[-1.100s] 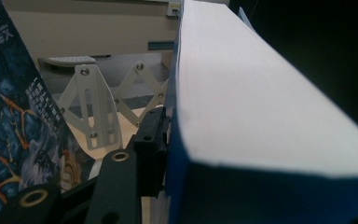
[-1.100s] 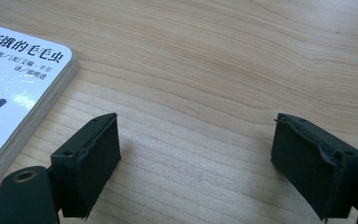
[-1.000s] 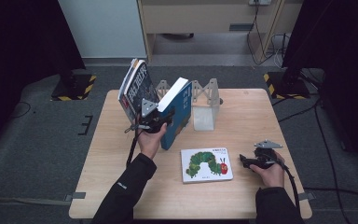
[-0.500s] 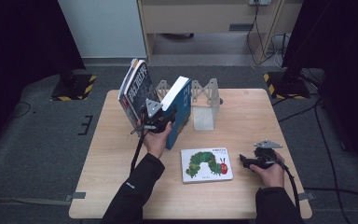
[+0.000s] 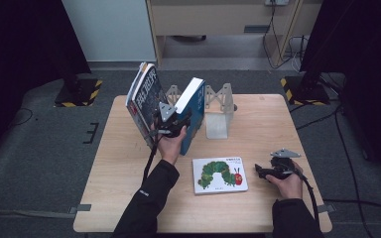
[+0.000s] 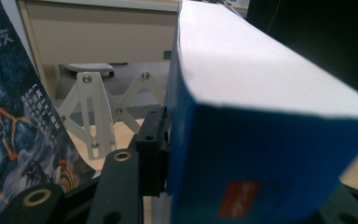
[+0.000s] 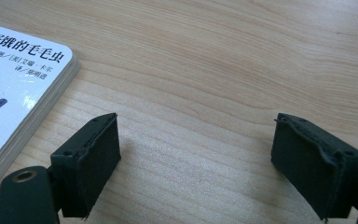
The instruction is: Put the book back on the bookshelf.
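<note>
Near right: right gripper [image 5: 261,171] rests on table [image 5: 297,119], jaws wide apart w/ nothing between, just right of flat picture book [image 5: 220,175]. Farther, centre-left: left gripper [image 5: 174,125] clamped on thick blue book [image 5: 192,113], which stands tilted between leaning dark-cover book [image 5: 144,101] at left and white book rack [image 5: 218,111] at right; its jaws have just been opening slightly, book between them.

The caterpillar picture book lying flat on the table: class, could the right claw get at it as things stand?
Probably yes. The right claw rests on the table with its jaws open and nothing between them, and the caterpillar picture book lies just beside them across bare wood. Lying flat, though, its edge may be awkward to grip.
</note>
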`<state>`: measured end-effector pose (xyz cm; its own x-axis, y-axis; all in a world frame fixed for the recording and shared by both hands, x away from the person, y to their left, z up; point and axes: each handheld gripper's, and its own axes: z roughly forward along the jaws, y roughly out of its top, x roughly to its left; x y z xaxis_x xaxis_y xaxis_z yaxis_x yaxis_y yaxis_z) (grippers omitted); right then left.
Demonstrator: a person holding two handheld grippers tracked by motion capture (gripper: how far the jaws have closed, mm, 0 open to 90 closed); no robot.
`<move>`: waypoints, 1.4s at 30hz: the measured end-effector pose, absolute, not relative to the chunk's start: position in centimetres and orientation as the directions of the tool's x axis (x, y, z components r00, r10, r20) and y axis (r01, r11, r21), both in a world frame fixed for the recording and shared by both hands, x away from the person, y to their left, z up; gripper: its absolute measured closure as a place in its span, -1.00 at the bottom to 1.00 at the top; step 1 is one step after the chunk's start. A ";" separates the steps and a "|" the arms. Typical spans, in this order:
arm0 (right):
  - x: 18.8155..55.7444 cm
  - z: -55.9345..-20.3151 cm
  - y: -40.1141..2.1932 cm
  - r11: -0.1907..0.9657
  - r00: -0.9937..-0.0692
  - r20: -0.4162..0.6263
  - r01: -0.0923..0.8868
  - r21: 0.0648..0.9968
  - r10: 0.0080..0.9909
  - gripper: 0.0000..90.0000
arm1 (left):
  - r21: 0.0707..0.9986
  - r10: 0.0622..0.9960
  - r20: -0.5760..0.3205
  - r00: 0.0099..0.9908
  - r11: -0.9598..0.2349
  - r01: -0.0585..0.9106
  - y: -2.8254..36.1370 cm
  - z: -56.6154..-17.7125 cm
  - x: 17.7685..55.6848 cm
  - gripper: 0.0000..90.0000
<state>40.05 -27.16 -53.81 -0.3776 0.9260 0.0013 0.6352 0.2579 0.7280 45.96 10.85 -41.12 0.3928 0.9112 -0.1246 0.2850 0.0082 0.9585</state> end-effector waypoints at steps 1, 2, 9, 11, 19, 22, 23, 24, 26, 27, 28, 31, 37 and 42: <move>40.0 -53.8 -27.2 0.258 -0.378 0.002 0.635 0.728 0.926 -0.66 | 0.959 0.909 -0.128 0.398 0.010 0.285 11.0 -41.1 45.7 0.22; 40.0 -53.8 -27.2 0.258 -0.377 0.001 0.635 0.728 0.926 -0.66 | 0.959 0.906 -0.133 0.401 0.015 0.284 11.2 -41.1 45.5 0.20; 40.0 -53.8 -27.1 0.256 -0.376 0.002 0.634 0.730 0.927 -0.66 | 0.963 0.896 -0.123 0.426 0.003 0.271 12.2 -41.4 43.9 0.23; 39.9 -53.8 -27.0 0.257 -0.376 0.001 0.635 0.729 0.927 -0.66 | 0.961 0.900 -0.132 0.416 0.014 0.275 12.1 -41.4 44.0 0.25; 40.0 -53.8 -27.0 0.260 -0.381 0.002 0.634 0.729 0.925 -0.66 | 0.959 0.908 -0.135 0.396 0.019 0.282 11.2 -41.2 44.6 0.28; 40.0 -53.8 -27.0 0.260 -0.381 0.002 0.634 0.728 0.925 -0.66 | 0.959 0.914 -0.137 0.381 0.026 0.284 10.7 -41.1 45.2 0.29; 40.0 -53.8 -26.9 0.257 -0.379 0.004 0.635 0.729 0.926 -0.66 | 0.958 0.916 -0.141 0.376 0.031 0.284 10.6 -41.2 45.3 0.29; 40.0 -53.8 -27.0 0.260 -0.381 0.002 0.634 0.729 0.925 -0.66 | 0.960 0.918 -0.141 0.370 0.035 0.279 10.6 -41.2 45.5 0.29; 40.0 -53.8 -26.9 0.257 -0.379 0.003 0.635 0.729 0.926 -0.66 | 0.958 0.921 -0.150 0.359 0.046 0.283 10.5 -41.1 45.9 0.29; 40.0 -53.8 -26.9 0.258 -0.380 0.004 0.635 0.728 0.925 -0.66 | 0.957 0.921 -0.158 0.355 0.054 0.284 10.5 -41.1 46.1 0.29; 40.0 -53.8 -26.9 0.256 -0.379 0.005 0.636 0.728 0.926 -0.67 | 0.956 0.921 -0.165 0.352 0.062 0.287 10.4 -41.1 46.3 0.29; 40.0 -53.8 -26.9 0.258 -0.381 0.004 0.635 0.728 0.924 -0.67 | 0.953 0.914 -0.185 0.362 0.076 0.294 10.4 -41.2 46.6 0.28; 40.0 -53.8 -26.9 0.259 -0.383 0.004 0.634 0.729 0.924 -0.67 | 0.959 0.896 -0.152 0.418 0.031 0.282 10.6 -41.6 45.4 0.17; 40.0 -53.8 -26.9 0.259 -0.382 0.004 0.633 0.730 0.924 -0.67 | 0.953 0.882 -0.167 0.440 0.030 0.301 11.5 -42.3 44.4 0.22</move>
<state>39.96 -26.86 -53.83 -0.3822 0.9241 0.0039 0.6327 0.2586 0.7299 44.42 11.47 -42.32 0.4398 0.8825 -0.1669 0.3015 0.0300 0.9530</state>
